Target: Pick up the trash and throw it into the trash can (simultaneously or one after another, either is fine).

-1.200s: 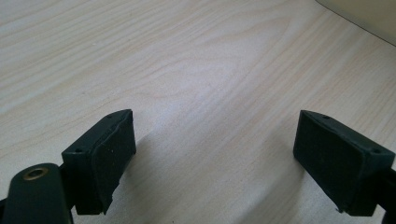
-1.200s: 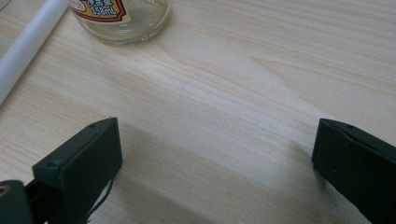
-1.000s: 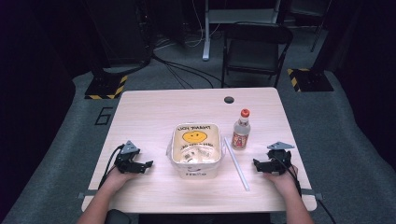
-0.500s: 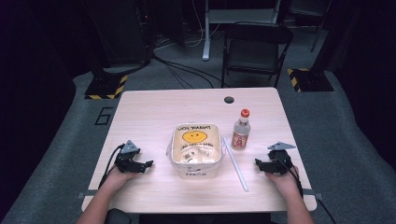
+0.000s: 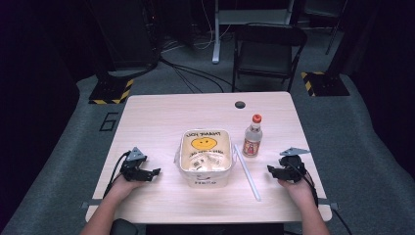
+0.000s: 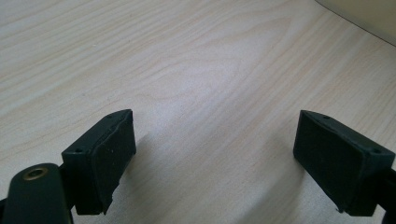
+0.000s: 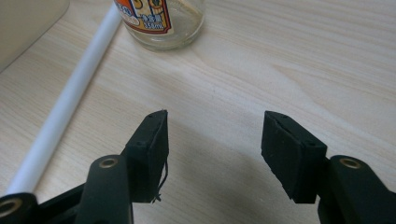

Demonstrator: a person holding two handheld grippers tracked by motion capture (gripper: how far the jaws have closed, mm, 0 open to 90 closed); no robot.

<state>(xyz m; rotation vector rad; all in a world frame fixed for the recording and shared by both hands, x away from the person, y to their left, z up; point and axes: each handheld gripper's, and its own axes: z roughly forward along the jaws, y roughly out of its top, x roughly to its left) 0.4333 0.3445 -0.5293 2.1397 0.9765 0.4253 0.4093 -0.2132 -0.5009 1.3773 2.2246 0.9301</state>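
A white plastic bag (image 5: pixel 205 155) printed with a yellow smiley face stands at the table's middle. Right of it is a small clear bottle (image 5: pixel 252 137) with an orange cap, its base (image 7: pixel 163 23) just ahead of my right gripper. A long white straw (image 5: pixel 247 171) lies between bag and bottle and runs toward the front edge. My left gripper (image 5: pixel 155 172) rests on the table left of the bag, open over bare wood (image 6: pixel 215 130). My right gripper (image 5: pixel 270 170) rests right of the straw (image 7: pixel 70 102). Its jaws (image 7: pixel 215 123) have just been closing, still apart, nothing between them.
The wooden table (image 5: pixel 161 112) has a round cable hole (image 5: pixel 240 104) near its far edge. A folding chair (image 5: pixel 266 51) and desk legs stand on the grey floor beyond. A corner of the bag (image 6: pixel 369 14) is ahead and to the right of the left gripper.
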